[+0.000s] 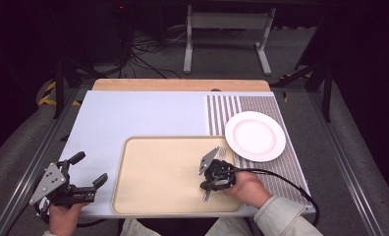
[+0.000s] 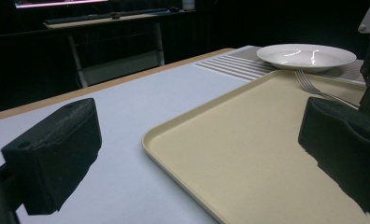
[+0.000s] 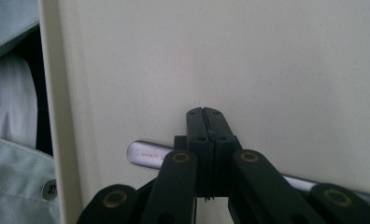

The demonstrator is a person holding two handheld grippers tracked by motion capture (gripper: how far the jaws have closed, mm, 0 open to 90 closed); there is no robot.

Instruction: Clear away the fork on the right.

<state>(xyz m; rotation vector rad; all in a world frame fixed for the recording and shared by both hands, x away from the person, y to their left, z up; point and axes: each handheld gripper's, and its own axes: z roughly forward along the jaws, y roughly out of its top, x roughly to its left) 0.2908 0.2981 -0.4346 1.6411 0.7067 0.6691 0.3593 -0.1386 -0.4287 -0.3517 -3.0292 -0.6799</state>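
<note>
1. The fork [image 1: 213, 173] lies on the tray [image 1: 148, 196], at the tray's right side. Its tines point toward the plate [image 1: 255, 135], which sits on the mat just off the tray's far right corner, and its handle end points to the tray's near rim.
2. The fork's long axis therefore runs near to far across the tray, leaning slightly toward the plate.
3. The right gripper [image 1: 213, 178] sits directly over the fork, crossing its handle. In the right gripper view the jaws are pressed together with the handle [image 3: 145, 154] passing under them, so the fork [image 3: 145, 154] looks pinched near its handle end, close to the tray's near rim [image 3: 64, 116].
4. The left gripper [image 1: 87, 172] rests off the tray's left edge with its jaws spread wide and nothing between them. In the left gripper view the fork [image 2: 314, 86] lies well apart from it, over on the tray's far side before the plate [image 2: 307, 56].
5. My judgement: the right hand is the one placed for the coming move. The grip is low on the handle, so the tine end will lead toward the plate and may sag if lifted.
</note>
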